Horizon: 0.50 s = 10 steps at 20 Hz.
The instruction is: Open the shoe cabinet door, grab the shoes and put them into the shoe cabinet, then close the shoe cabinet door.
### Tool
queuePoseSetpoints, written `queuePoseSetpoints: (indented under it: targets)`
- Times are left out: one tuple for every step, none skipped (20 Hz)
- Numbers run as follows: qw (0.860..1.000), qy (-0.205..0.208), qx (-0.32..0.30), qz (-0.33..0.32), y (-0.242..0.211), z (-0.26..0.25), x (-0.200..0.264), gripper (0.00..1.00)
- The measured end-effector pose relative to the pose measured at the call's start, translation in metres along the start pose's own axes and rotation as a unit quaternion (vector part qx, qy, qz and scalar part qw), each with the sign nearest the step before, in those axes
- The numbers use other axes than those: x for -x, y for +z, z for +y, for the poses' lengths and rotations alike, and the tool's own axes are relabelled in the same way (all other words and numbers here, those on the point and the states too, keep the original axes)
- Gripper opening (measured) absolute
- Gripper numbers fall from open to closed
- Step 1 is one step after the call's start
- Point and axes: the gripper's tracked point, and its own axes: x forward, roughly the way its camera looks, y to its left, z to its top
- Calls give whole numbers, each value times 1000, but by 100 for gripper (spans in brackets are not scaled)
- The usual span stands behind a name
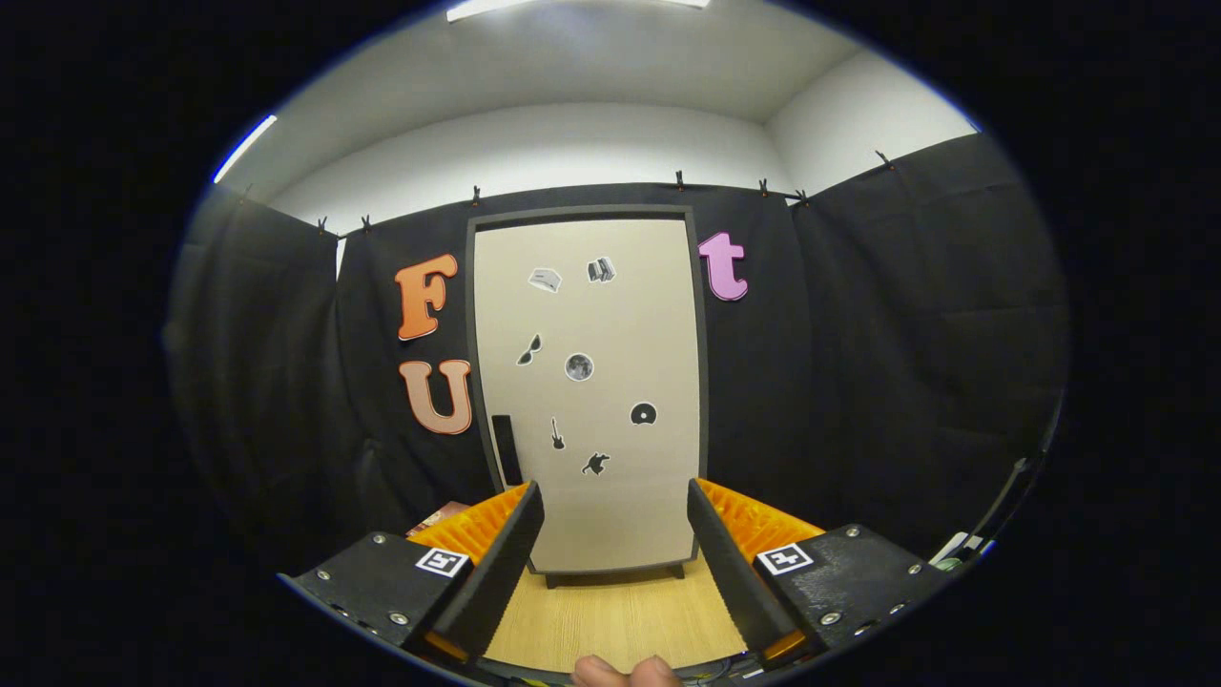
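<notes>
Black cloth (858, 363) drapes the booth on every side, hung by clips below a pale wall and a ceiling light, and against it stands the shoe cabinet (589, 382), upright on short feet on a light wooden floor (610, 611). You are facing its door squarely. It is shut, flush in its dark frame, with small stickers scattered across the beige panel. A dark vertical handle (506, 448) sits low along the door's left edge, just beyond the left finger's tip, so the hinges are likely on the right and the pull should swing the door from the left.

Your claw (615, 520) is spread wide and holds nothing; its two fingers frame the lower part of the door with bare floor between them. At the base of the view, a fingertip or two of your hand (625, 671) peeks in.

No shoes can be made out. Something small and reddish-brown (437, 518) lies on the floor left of the cabinet, mostly hidden behind the left finger, and what it is cannot be told.

By the look of it the task is at its start: door not yet opened. Your wide-open fingers suit the next move, which is to shift left and close on that handle. It is narrow, so line up carefully or one finger will slide off the panel.
</notes>
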Motion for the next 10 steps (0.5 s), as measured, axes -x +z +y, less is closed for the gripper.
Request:
queuePoseSetpoints:
  targets:
    - [1000,0,-5,-2,2,-3,1,94]
    - [1000,0,-8,-2,3,-6,2,94]
    - [1000,0,-7,-1,2,-7,1,94]
    - [1000,0,-4,1,0,-10,1,94]
    - [1000,2,0,4,-1,-10,1,94]
    - [1000,5,2,6,-2,-10,3,94]
    - [1000,8,3,6,-2,-8,3,94]
    - [1000,11,3,6,-2,-8,4,94]
    - [1000,16,2,6,-2,-7,5,94]
    - [1000,21,3,7,-2,-6,5,94]
